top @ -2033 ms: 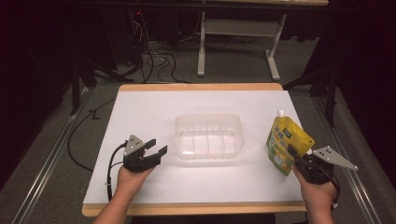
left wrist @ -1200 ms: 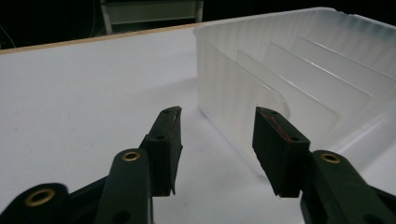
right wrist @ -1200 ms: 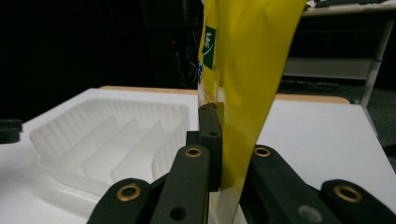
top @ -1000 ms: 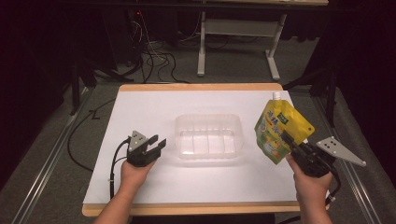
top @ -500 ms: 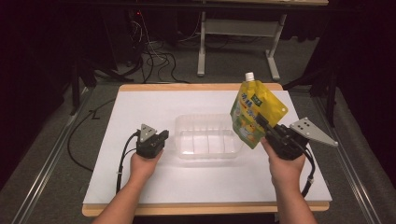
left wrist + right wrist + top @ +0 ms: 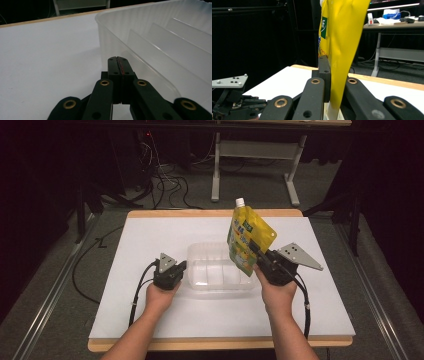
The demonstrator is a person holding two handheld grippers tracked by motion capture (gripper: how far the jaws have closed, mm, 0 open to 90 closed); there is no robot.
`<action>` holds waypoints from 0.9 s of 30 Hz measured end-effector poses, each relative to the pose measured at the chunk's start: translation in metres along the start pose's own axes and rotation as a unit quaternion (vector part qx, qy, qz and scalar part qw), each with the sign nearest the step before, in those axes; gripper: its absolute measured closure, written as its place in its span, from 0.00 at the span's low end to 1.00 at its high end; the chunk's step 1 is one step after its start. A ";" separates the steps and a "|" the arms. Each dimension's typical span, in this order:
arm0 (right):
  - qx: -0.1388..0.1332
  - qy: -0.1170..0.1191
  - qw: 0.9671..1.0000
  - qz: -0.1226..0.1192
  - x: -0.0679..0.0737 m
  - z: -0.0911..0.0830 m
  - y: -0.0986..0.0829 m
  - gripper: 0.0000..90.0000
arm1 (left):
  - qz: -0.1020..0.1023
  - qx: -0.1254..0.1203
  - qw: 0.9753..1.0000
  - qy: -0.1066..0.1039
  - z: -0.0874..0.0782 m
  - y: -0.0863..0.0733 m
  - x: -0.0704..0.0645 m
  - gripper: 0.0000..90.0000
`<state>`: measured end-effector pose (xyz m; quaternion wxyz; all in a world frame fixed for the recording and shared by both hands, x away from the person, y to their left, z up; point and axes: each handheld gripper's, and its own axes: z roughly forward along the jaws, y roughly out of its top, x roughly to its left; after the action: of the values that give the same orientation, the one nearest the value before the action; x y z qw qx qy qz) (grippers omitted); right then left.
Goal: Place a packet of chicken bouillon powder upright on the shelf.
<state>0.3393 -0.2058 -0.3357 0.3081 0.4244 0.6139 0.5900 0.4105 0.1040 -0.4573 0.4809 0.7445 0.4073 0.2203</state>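
A yellow spouted pouch [image 6: 247,238] with a white cap hangs upright above the right end of a clear plastic container [image 6: 200,256]. My right gripper [image 6: 256,251] is shut on its lower right edge; in the right gripper view the pouch [image 6: 342,47] stands pinched between the black jaws of that gripper [image 6: 331,80]. My left gripper [image 6: 179,268] rests on the white table surface at the container's left wall. Its jaws [image 6: 119,65] are pressed together with nothing between them, right against the container wall [image 6: 140,45].
The container sits mid-table on a white mat [image 6: 150,235] over a wooden tabletop [image 6: 215,213]. Cables trail from both grippers toward the front edge. The left gripper [image 6: 232,100] appears low in the right gripper view. A desk frame [image 6: 255,155] stands beyond the table.
My right gripper has lifted the pouch from the table's right side and carried it left, over the container's right end. The left gripper has slid right up to the container's wall.
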 end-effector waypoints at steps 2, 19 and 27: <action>0.003 0.001 1.000 0.001 0.003 0.004 -0.002 1.00 | 0.003 0.000 1.000 -0.002 0.000 0.000 -0.002 1.00; 0.009 -0.006 1.000 0.010 0.018 0.023 -0.023 1.00 | 0.007 -0.004 1.000 -0.029 0.015 0.006 -0.024 0.98; 0.012 -0.027 0.999 0.020 0.015 0.029 -0.032 1.00 | 0.007 -0.009 0.999 -0.030 0.015 0.009 -0.025 0.91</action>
<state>0.3528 -0.1774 -0.3688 0.3076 0.4559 0.6035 0.5773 0.4104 0.0735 -0.4542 0.4986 0.7489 0.3855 0.2047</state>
